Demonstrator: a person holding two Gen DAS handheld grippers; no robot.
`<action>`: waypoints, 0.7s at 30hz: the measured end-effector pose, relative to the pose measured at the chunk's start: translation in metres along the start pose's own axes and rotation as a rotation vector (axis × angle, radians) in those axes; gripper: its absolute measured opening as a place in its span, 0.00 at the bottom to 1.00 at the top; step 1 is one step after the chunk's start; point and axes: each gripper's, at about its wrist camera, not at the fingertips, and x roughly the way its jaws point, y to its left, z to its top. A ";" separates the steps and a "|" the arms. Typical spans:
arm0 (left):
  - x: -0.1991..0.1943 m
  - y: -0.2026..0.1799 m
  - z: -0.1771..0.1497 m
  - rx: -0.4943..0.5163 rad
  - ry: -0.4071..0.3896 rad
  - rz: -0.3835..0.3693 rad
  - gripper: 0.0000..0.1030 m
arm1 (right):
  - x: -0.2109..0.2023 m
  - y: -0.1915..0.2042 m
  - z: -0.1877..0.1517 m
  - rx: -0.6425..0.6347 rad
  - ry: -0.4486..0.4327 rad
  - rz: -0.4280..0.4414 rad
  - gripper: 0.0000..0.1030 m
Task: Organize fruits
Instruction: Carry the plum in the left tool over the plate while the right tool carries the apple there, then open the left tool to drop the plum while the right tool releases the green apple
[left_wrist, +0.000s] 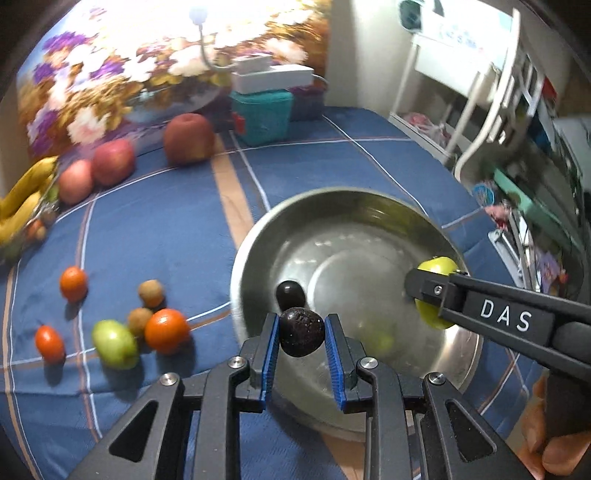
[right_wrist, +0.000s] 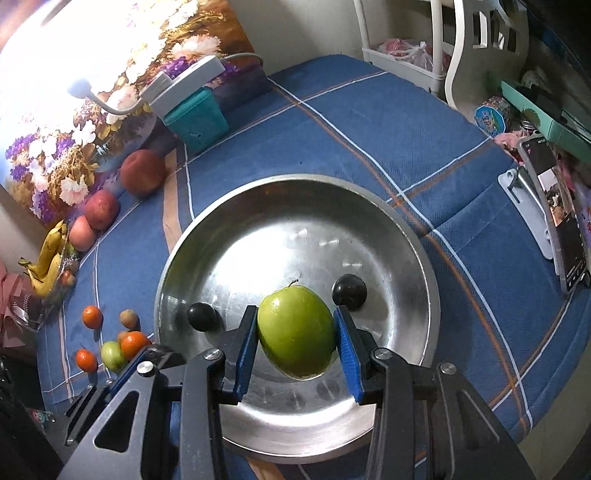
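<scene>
A steel bowl (left_wrist: 258, 251) (right_wrist: 406, 229) sits on the blue cloth. My left gripper (left_wrist: 301, 334) is shut on a dark round fruit (left_wrist: 301, 336) above the bowl's near rim. A second dark fruit (left_wrist: 290, 293) lies in the bowl. My right gripper (right_wrist: 295, 334) is shut on a green fruit (right_wrist: 295, 332) (left_wrist: 437, 266) over the bowl. In the right wrist view two dark fruits show, one at the left (right_wrist: 202, 316) and one at the right (right_wrist: 349, 291).
Loose oranges (left_wrist: 166, 330), a green fruit (left_wrist: 114, 343) and small brown fruits (left_wrist: 150, 292) lie left of the bowl. Apples (left_wrist: 188, 138) and bananas (left_wrist: 22, 199) line the back left. A teal box (left_wrist: 262, 114) stands behind. A phone on a stand (right_wrist: 561, 221) is at the right.
</scene>
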 end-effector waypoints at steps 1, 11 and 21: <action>0.003 -0.003 0.000 0.007 0.004 0.003 0.26 | 0.002 0.001 0.000 0.001 0.004 -0.001 0.41; 0.012 -0.010 -0.005 0.046 0.021 -0.010 0.27 | 0.020 -0.002 -0.006 0.007 0.050 -0.011 0.41; 0.015 -0.011 -0.007 0.053 0.045 -0.014 0.40 | 0.023 -0.001 -0.007 0.004 0.051 -0.019 0.41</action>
